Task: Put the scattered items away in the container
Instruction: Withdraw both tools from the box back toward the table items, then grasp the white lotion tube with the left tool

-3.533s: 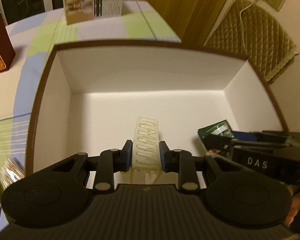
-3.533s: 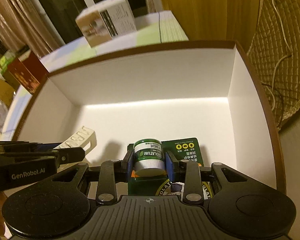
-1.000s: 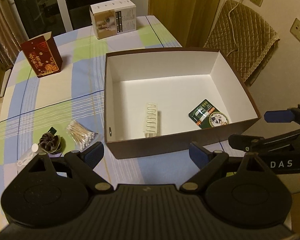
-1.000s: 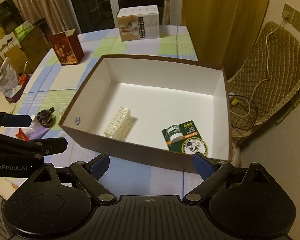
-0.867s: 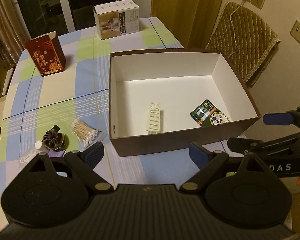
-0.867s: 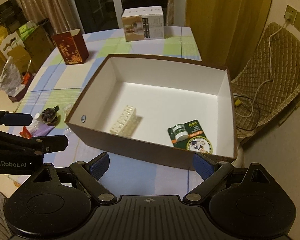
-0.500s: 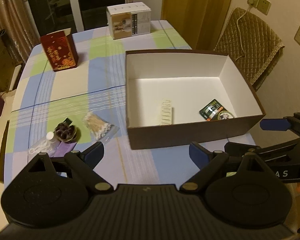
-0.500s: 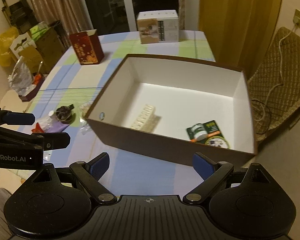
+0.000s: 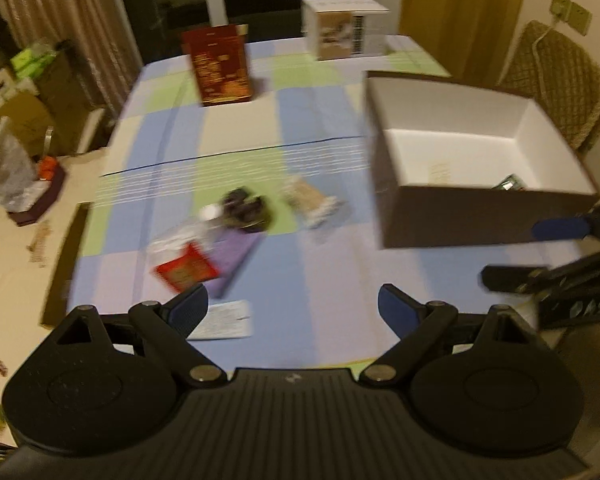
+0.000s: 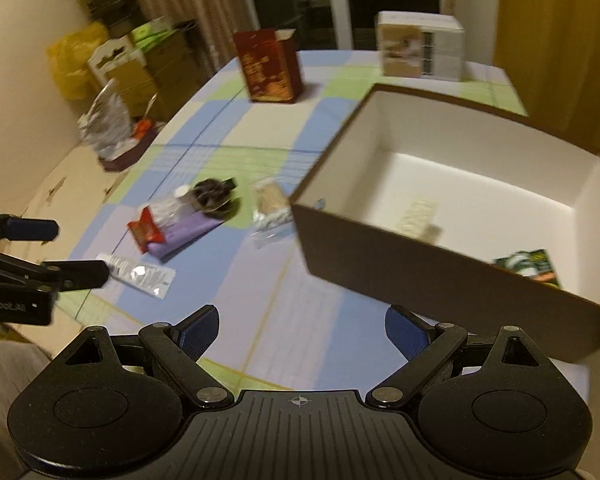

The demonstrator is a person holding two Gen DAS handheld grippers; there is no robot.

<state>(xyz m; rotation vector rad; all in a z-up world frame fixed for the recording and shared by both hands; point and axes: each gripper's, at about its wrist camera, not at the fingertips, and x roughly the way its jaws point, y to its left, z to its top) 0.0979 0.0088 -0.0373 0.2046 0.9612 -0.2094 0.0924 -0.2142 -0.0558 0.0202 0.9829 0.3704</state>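
The brown box (image 9: 484,220) with white inside stands at the table's right; its near wall (image 10: 440,272) fills the right wrist view. A cream plastic strip (image 10: 416,216) and a green packet (image 10: 528,264) lie inside. Scattered to its left are a cotton-swab bag (image 9: 310,200), a dark round item (image 9: 246,212), a purple packet (image 9: 236,256), a red packet (image 9: 186,270) and a white sachet (image 10: 140,274). My left gripper (image 9: 294,314) is open above the near table edge. My right gripper (image 10: 300,334) is open too, nothing between its fingers.
A dark red carton (image 9: 220,66) and a white printed box (image 9: 344,28) stand at the far side of the checked tablecloth (image 9: 236,132). A quilted chair (image 9: 560,80) is behind the brown box. Bags and boxes crowd the floor at left (image 10: 108,128).
Both grippers pulled back from inside the box and swung left; the strip and green packet stay in the box, and the scattered pile now lies ahead.
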